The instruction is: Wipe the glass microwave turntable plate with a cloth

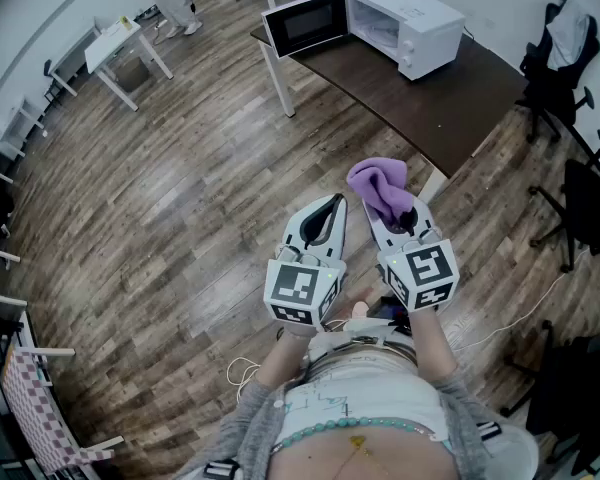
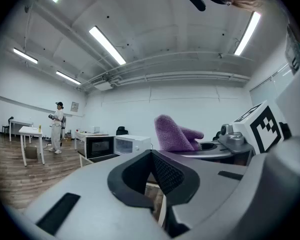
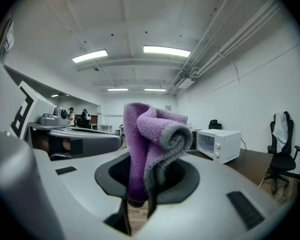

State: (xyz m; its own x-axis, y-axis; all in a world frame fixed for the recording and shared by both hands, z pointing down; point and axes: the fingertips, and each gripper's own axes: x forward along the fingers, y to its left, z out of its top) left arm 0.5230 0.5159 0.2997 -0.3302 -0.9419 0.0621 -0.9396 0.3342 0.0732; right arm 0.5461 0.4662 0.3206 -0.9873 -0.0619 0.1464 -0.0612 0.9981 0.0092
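Both grippers were up in front of the person, side by side and pointing roughly level across the room. The right gripper (image 1: 398, 218) had its jaws clamped on the purple cloth (image 3: 150, 149), which stood bunched and folded above them. The left gripper (image 1: 330, 208) carried nothing, its jaws pressed together on empty air. All this was out over the wooden floor (image 1: 180, 188), well apart from the white microwave (image 1: 405, 23) at the far end of the dark tabletop (image 1: 420, 98), whose door (image 1: 302, 23) hung wide open. I couldn't make out the glass plate from where things stood; it may have been inside that open cavity. By my reading this was the approach: cloth secured, no wiping begun. The next move called for closing the gap to the tabletop, then opening the empty left jaws to steady or draw out the plate while the right brought the cloth flat onto the glass.
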